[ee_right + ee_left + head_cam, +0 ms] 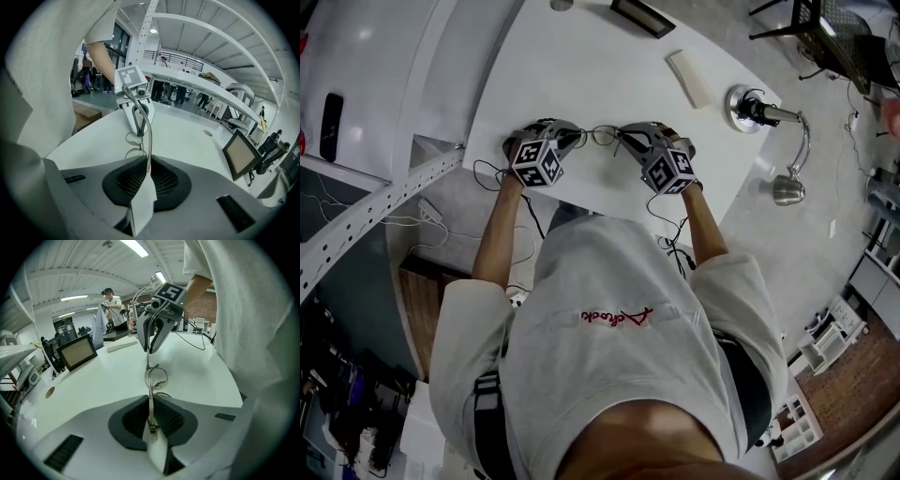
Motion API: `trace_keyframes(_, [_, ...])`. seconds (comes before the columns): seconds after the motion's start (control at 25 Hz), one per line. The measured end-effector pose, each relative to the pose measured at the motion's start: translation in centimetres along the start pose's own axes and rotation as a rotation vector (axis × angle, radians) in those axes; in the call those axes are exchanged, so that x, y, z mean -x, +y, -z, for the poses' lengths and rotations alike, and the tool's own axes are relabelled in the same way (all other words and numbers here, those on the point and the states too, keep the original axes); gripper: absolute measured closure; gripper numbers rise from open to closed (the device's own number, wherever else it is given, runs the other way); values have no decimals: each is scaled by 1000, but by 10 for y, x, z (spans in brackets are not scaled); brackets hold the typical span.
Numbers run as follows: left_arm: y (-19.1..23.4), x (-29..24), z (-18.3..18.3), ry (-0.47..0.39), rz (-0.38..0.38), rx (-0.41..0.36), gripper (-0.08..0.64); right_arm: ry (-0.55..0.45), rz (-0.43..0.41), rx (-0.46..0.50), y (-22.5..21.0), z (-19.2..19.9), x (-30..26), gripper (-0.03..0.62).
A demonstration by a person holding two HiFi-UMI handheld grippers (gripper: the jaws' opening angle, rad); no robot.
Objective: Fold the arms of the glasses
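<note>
Thin wire-framed glasses (602, 134) hang between both grippers just above the white table (581, 66). My left gripper (575, 139) is shut on one end of the frame; in the left gripper view the metal runs edge-on from my pads (151, 420) out to a round lens rim (156, 378). My right gripper (623, 138) is shut on a slim metal arm, which rises from between its jaws (148, 166) and curves toward the left gripper (135, 105). The lens rims (132, 140) sit low between the two grippers.
A dark-framed screen (642, 14) stands at the table's far side, with a white bar-shaped object (687, 78) to its right. A desk lamp base (755, 108) sits at the right corner. The table's near edge runs just under both grippers. People stand in the background.
</note>
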State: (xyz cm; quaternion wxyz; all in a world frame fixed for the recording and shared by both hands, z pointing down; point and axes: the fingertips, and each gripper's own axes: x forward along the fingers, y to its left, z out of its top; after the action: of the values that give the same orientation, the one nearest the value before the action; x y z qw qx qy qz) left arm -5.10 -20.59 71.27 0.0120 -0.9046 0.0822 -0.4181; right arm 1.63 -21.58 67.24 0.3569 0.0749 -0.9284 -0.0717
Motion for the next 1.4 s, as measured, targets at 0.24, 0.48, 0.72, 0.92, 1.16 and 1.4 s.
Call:
trace_keyframes(0.24, [1, 0, 0, -25, -12, 32, 505, 15, -10, 30, 1, -2, -2, 543])
trace_keyframes(0.48, [0, -2, 1, -29, -10, 31, 505, 26, -61, 69, 10, -10, -17, 545])
trace_keyframes(0.72, [3, 1, -4, -61, -32, 13, 502, 65, -70, 75, 12, -5, -29, 545])
trace_keyframes(0.92, [3, 16, -2, -114, -75, 58, 497, 83, -64, 78, 12, -5, -33, 545])
trace_keyframes(1.16, [23, 68, 6, -217, -240, 239, 497, 119, -61, 94, 11, 1, -39, 545])
trace_keyframes(1.4, [20, 87, 20, -233, -333, 323, 497, 146, -67, 101, 14, 8, -47, 545])
